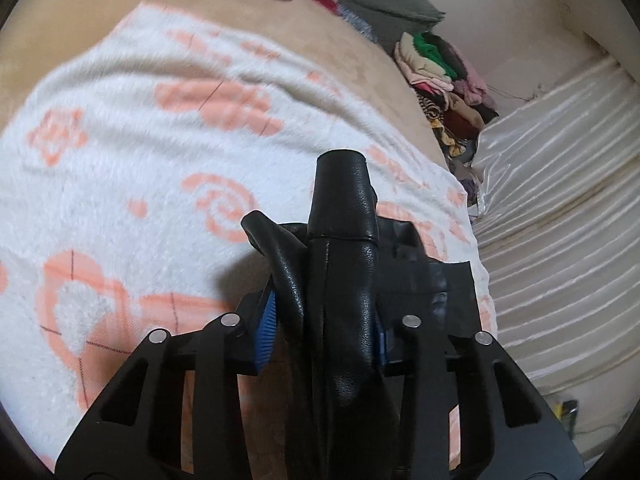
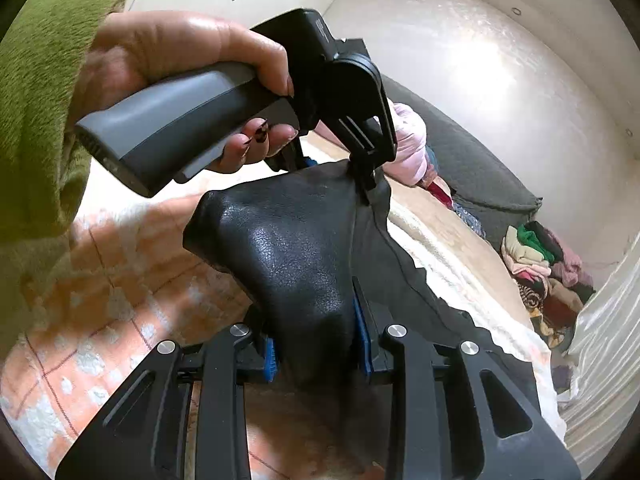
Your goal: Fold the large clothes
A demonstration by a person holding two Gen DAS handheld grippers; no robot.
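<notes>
While lifted over the floral blanket (image 1: pixel 120 152), the black leather garment (image 2: pixel 296 248) is clamped by both narrowly closed tools, left tool (image 1: pixel 320 320) and right tool (image 2: pixel 318 348).

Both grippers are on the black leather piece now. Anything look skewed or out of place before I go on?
Nothing damaged. The black leather garment is bunched rather than flat: the left gripper and right gripper each clamp a thick wad, lifted above the floral blanket.

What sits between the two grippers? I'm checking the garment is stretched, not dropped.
In the right wrist view, a span of black leather garment runs from the right gripper to the left gripper; nothing else between.
</notes>
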